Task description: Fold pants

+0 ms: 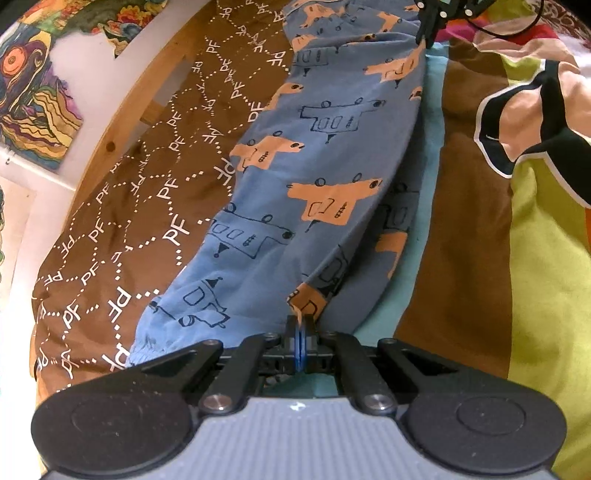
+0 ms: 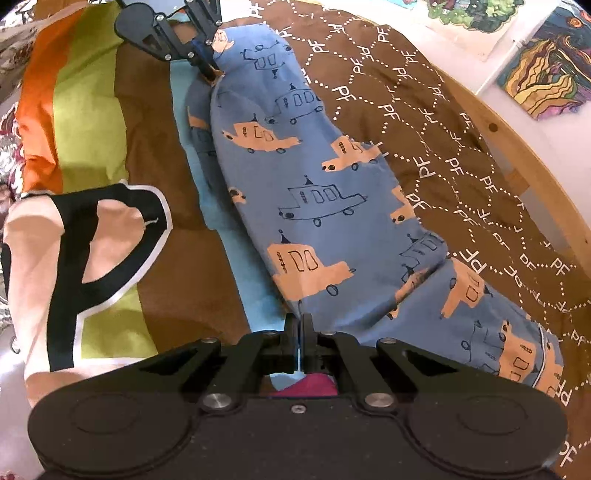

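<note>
Blue pants (image 1: 325,155) printed with orange and outlined vehicles lie lengthwise on a bed, one leg laid over the other. My left gripper (image 1: 301,325) is shut on the pants' cuff end at the near edge. The pants also show in the right wrist view (image 2: 325,206), where my right gripper (image 2: 298,325) is shut on the fabric edge at the waist end. The left gripper shows at the far end in the right wrist view (image 2: 208,55), and the right gripper at the top of the left wrist view (image 1: 428,33).
A brown bedspread with white "PF" lettering (image 1: 140,206) lies under the pants. A duvet striped in brown, green, orange and light blue (image 1: 476,229) lies beside them. A wooden bed frame (image 1: 147,96) and a wall with colourful pictures (image 1: 33,92) border the bed.
</note>
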Motion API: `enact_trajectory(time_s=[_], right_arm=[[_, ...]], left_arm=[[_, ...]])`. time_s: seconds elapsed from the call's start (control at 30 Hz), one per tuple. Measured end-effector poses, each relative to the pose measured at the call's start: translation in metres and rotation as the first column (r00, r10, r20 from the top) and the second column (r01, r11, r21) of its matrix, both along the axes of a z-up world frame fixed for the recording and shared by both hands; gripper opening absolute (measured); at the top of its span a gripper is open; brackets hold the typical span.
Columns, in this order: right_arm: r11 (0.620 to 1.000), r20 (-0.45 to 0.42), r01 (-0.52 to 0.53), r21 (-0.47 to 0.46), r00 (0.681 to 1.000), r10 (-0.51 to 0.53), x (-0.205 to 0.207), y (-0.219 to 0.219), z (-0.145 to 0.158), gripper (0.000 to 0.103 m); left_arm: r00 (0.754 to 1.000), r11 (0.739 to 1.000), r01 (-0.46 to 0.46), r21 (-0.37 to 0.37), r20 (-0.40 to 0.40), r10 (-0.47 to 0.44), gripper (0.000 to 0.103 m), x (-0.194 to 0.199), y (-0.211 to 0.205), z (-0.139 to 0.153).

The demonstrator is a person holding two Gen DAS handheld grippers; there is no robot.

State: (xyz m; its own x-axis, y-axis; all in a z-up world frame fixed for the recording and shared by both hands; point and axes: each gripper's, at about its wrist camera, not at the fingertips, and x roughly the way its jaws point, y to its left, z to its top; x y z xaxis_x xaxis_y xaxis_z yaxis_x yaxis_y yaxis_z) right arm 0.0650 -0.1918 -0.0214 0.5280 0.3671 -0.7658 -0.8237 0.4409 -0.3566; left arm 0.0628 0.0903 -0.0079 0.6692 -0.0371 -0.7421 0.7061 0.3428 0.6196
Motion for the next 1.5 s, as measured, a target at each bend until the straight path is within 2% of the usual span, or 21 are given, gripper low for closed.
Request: enact_trajectory(time_s=[0.2, 0.37, 0.43, 0.57, 0.63, 0.73, 0.8, 0.83, 0.87, 0.93, 0.97, 1.0, 1.07, 1.1, 1.13, 1.17, 1.23, 1.3, 1.37, 1.4, 1.5], right_arm=[[1.0, 0.054, 0.008, 0.007, 0.999, -0.008, 0.006, -0.002, 0.011, 0.0], [0.999, 0.16, 0.042, 0.024, 0.986, -0.046, 0.012, -0.006, 0.023, 0.0], [1.0, 0.152, 0.015, -0.024, 0.988, -0.011, 0.009, -0.004, 0.013, 0.0], [0.997, 0.072, -0.005, -0.079, 0.997, 0.011, 0.002, -0.006, -0.013, 0.0], [0.997, 0.07, 0.014, -0.07, 0.998, -0.01, -0.001, -0.007, -0.016, 0.0], [0.997, 0.046, 0.06, -0.041, 0.997, -0.058, 0.004, -0.009, -0.012, 0.006], [0.996, 0.023, 0.086, -0.019, 0.996, -0.086, 0.009, -0.011, -0.009, 0.014], [0.995, 0.014, 0.103, -0.01, 0.995, -0.103, 0.008, -0.014, -0.007, 0.015], [0.992, 0.004, 0.127, 0.002, 0.992, -0.127, 0.01, -0.017, -0.005, 0.021], [0.984, -0.021, 0.177, 0.035, 0.984, -0.176, 0.009, -0.025, -0.001, 0.031], [0.978, -0.035, 0.202, 0.056, 0.979, -0.201, 0.009, -0.029, 0.002, 0.04], [0.969, -0.043, 0.236, 0.076, 0.971, -0.233, 0.007, -0.034, 0.005, 0.051], [0.951, -0.042, 0.291, 0.107, 0.957, -0.288, 0.004, -0.042, 0.013, 0.064], [0.937, -0.044, 0.324, 0.13, 0.946, -0.321, 0.001, -0.047, 0.018, 0.072], [0.924, -0.05, 0.351, 0.151, 0.936, -0.347, -0.002, -0.051, 0.021, 0.076], [0.908, -0.062, 0.383, 0.168, 0.924, -0.378, -0.006, -0.056, 0.024, 0.082], [0.864, -0.094, 0.461, 0.203, 0.887, -0.451, -0.017, -0.068, 0.031, 0.09], [0.819, -0.118, 0.532, 0.214, 0.846, -0.519, -0.028, -0.081, 0.035, 0.102], [0.773, -0.112, 0.592, 0.226, 0.804, -0.583, -0.041, -0.092, 0.041, 0.102], [0.753, -0.107, 0.616, 0.234, 0.786, -0.609, -0.045, -0.096, 0.043, 0.102], [0.647, -0.146, 0.71, 0.278, 0.697, -0.702, -0.048, -0.117, 0.047, 0.102]], left_arm=[[1.0, 1.0, -0.007, -0.007, 0.008, 0.007, 0.0, 0.002, 0.0, 0.001], [1.0, 1.0, -0.015, -0.011, 0.008, 0.015, 0.0, 0.0, -0.001, 0.0], [1.0, 1.0, -0.01, -0.003, 0.002, 0.01, 0.0, -0.001, -0.001, -0.003], [1.0, 1.0, -0.018, -0.011, -0.021, 0.018, 0.001, 0.0, 0.002, -0.004], [0.999, 0.999, -0.036, -0.03, -0.036, 0.035, 0.001, 0.003, 0.002, -0.002], [0.996, 0.996, -0.065, -0.064, -0.07, 0.061, 0.002, 0.007, 0.003, 0.003], [0.992, 0.991, -0.09, -0.094, -0.096, 0.081, 0.008, 0.01, 0.004, 0.007], [0.989, 0.988, -0.104, -0.113, -0.112, 0.092, 0.015, 0.01, 0.005, 0.01], [0.987, 0.984, -0.119, -0.129, -0.121, 0.103, 0.024, 0.01, 0.005, 0.012], [0.982, 0.975, -0.145, -0.17, -0.146, 0.121, 0.036, 0.01, 0.006, 0.017], [0.979, 0.968, -0.162, -0.193, -0.156, 0.132, 0.046, 0.009, 0.006, 0.02], [0.976, 0.96, -0.177, -0.216, -0.162, 0.144, 0.051, 0.007, 0.005, 0.022], [0.972, 0.942, -0.201, -0.267, -0.174, 0.159, 0.064, 0.005, 0.002, 0.028], [0.97, 0.932, -0.213, -0.292, -0.176, 0.167, 0.066, 0.004, 0.0, 0.03], [0.968, 0.92, -0.228, -0.32, -0.177, 0.178, 0.074, 0.004, -0.003, 0.033], [0.966, 0.902, -0.244, -0.355, -0.174, 0.193, 0.084, 0.004, -0.007, 0.035], [0.959, 0.859, -0.278, -0.431, -0.166, 0.228, 0.096, 0.008, -0.017, 0.039], [0.958, 0.82, -0.287, -0.495, -0.166, 0.236, 0.101, 0.013, -0.035, 0.043], [0.969, 0.82, -0.247, -0.516, -0.154, 0.195, 0.103, 0.019, -0.06, 0.045], [0.977, 0.828, -0.209, -0.52, -0.148, 0.154, 0.103, 0.021, -0.075, 0.046], [0.992, 0.863, -0.081, -0.498, -0.122, 0.023, 0.103, 0.027, -0.124, 0.049]])
